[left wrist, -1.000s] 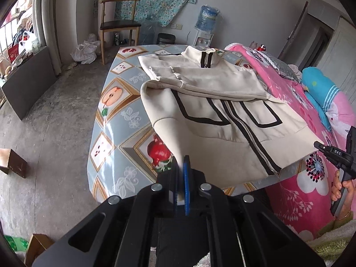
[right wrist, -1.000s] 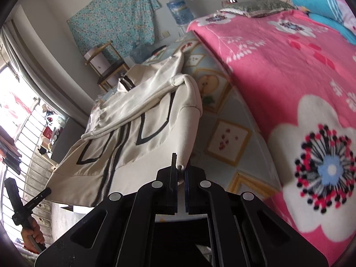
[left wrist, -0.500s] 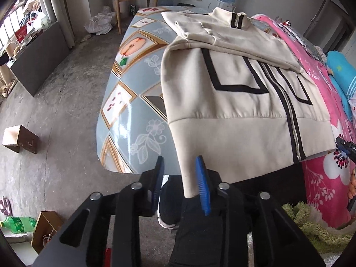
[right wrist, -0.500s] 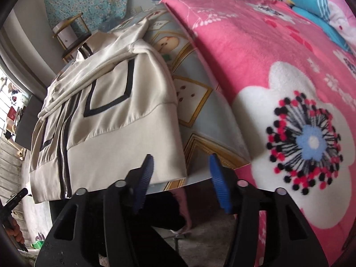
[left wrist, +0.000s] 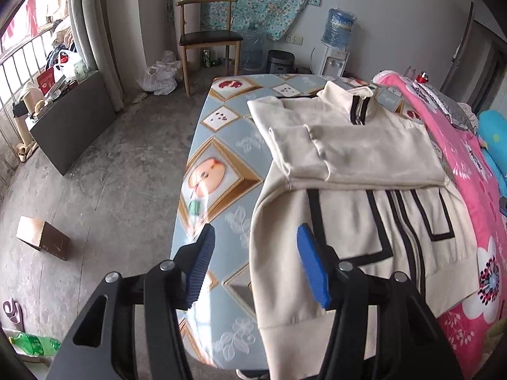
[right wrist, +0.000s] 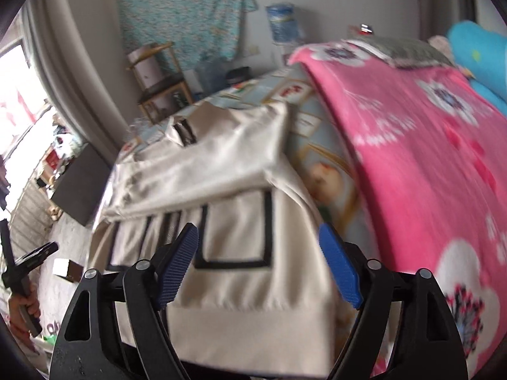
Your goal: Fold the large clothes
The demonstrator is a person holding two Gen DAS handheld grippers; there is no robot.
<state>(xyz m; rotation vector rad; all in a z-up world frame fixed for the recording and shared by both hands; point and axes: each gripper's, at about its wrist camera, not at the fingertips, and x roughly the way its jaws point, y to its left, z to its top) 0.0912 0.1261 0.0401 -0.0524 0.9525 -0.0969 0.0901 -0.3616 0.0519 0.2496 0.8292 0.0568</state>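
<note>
A cream zip jacket (left wrist: pixel 348 158) with black stripes lies front up on the patterned table (left wrist: pixel 218 171). Both sleeves are folded across its chest and its hem hangs over the near edge. My left gripper (left wrist: pixel 255 234) hovers over the jacket's left edge, jaws opening, blue pads (left wrist: pixel 312 269) touching nothing. In the blurred right wrist view the jacket (right wrist: pixel 228 221) fills the middle, and my right gripper (right wrist: pixel 256 232) hangs above its right side, jaws opening and clear of the cloth. At that view's left edge a hand holds the left gripper (right wrist: pixel 19 272).
A bed with a pink flowered blanket (left wrist: pixel 469 164) adjoins the table on the right. A wooden chair (left wrist: pixel 207 34), water bottles and a dispenser (left wrist: pixel 336 47) stand at the far wall. On the floor to the left are a cardboard box (left wrist: pixel 42 237) and a dark cabinet (left wrist: pixel 73 123).
Both grippers were shut on the jacket's hem corners, then opened and let go. The hem now hangs over the table's near edge, and both grippers have moved forward over the jacket.
</note>
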